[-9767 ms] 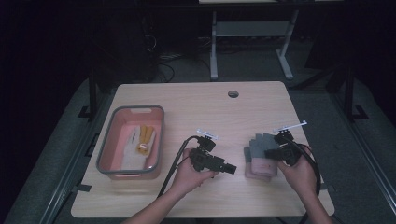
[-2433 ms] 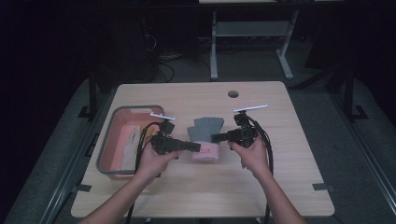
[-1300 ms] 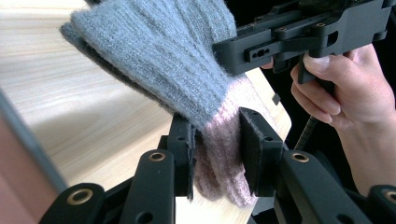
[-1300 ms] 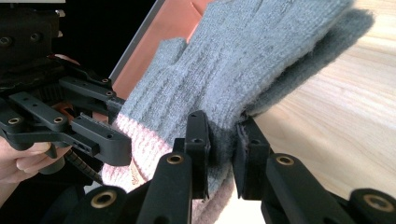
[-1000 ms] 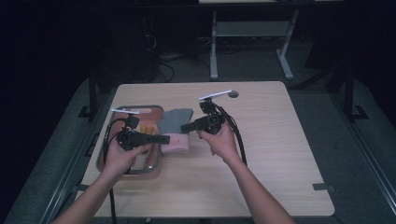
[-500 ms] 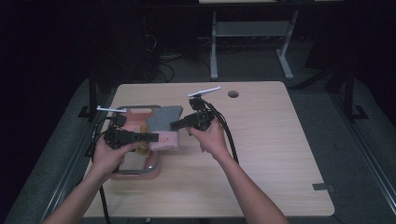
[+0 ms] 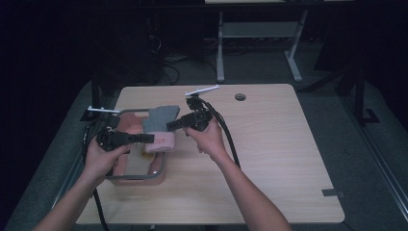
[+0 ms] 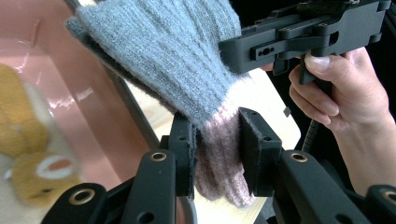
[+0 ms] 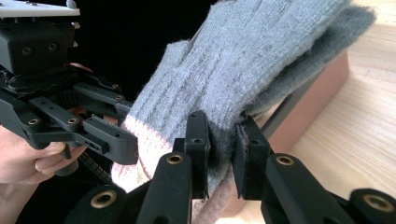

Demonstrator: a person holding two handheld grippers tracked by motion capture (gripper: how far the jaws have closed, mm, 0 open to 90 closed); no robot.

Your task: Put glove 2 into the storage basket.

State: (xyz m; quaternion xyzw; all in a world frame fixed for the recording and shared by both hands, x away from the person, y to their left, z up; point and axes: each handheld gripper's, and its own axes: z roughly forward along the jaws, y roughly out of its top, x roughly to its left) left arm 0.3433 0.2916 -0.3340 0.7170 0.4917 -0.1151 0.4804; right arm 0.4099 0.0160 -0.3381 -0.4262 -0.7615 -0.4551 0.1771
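Since the earlier frames both hands had carried the gloves [image 7: 159, 129] from the right part of the bench [image 7: 269, 159] across to its left side, where they hung over the near right rim of the pink tray [image 7: 139, 177]. The gloves, a grey knitted pair with pink cuffs, lay stretched between the two grippers, long axis running from the cuff end toward the far grey fingers. The left gripper [image 8: 217, 156] was nearly closed, pinching the pink cuff; the right gripper [image 9: 222, 149] was likewise nearly closed on the grey wrist part. The tray lay directly below and left, so lowering seemed the next move. A yellow plush toy [image 8: 28, 154] already lay inside the tray, possibly crowding the landing spot.
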